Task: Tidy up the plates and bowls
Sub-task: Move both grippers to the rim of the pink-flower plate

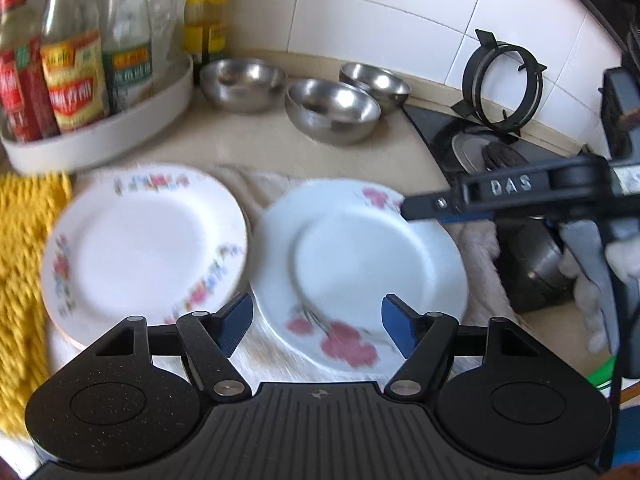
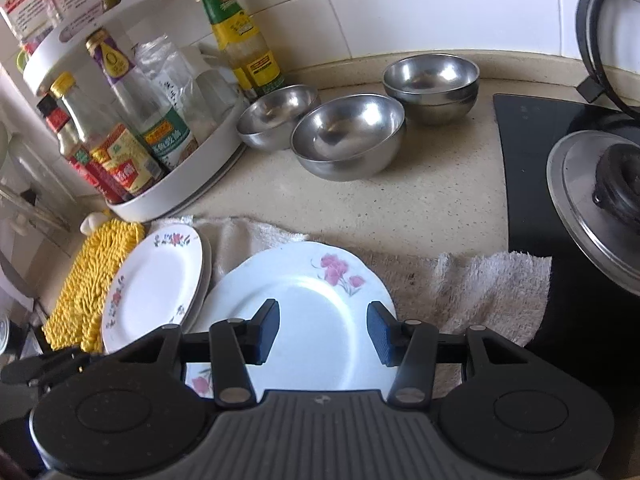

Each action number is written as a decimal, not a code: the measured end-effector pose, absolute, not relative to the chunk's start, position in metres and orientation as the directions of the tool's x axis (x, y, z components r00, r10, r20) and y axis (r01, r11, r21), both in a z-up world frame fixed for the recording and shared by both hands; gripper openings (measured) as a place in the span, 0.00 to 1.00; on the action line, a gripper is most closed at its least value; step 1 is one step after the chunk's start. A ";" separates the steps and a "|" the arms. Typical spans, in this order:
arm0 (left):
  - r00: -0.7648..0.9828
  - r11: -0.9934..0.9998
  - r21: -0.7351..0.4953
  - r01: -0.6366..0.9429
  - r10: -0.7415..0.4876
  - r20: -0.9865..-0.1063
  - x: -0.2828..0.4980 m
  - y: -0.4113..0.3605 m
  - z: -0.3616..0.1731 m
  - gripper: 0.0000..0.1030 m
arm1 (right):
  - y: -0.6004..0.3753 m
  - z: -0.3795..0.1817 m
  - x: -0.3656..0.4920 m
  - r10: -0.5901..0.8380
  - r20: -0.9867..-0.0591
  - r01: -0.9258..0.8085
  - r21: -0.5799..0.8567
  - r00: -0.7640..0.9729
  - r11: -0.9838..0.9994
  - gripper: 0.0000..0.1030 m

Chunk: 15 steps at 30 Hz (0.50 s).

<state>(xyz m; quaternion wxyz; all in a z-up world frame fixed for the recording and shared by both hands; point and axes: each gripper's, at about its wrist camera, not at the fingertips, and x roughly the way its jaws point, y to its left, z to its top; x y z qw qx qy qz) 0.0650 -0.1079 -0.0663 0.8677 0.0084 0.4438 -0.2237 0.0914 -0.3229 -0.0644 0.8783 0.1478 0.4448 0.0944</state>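
Observation:
A white plate with pink flowers [image 1: 360, 268] [image 2: 304, 312] lies on a towel. To its left a floral-rimmed plate [image 1: 144, 248] [image 2: 156, 284] rests on top of another plate. Three steel bowls [image 1: 332, 110] [image 2: 348, 140] stand behind on the counter; the far right one [image 2: 432, 84] looks like two nested. My left gripper [image 1: 318, 326] is open and empty over the pink-flower plate's near rim. My right gripper [image 2: 324, 334] is open and empty above the same plate; in the left wrist view its finger [image 1: 428, 204] reaches the plate's right rim.
A white round rack of sauce bottles [image 1: 100, 140] [image 2: 168, 184] stands at the back left. A yellow cloth [image 1: 24, 264] [image 2: 92, 280] lies left of the plates. A black stove with burner [image 2: 600, 184] [image 1: 492, 152] is on the right. A beige towel [image 2: 460, 288] underlies the plates.

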 end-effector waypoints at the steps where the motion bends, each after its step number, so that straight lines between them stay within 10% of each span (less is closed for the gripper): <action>1: 0.498 0.901 -0.195 0.388 -0.383 -0.778 0.064 -0.108 -0.069 0.75 | -0.322 -0.065 0.093 0.300 -0.759 -0.041 0.340 0.578 0.940 0.67; 15: 0.458 0.912 -0.277 0.303 -0.394 -0.797 0.067 -0.113 -0.090 0.76 | -0.327 -0.072 0.098 0.321 -0.775 -0.074 0.337 0.545 0.939 0.67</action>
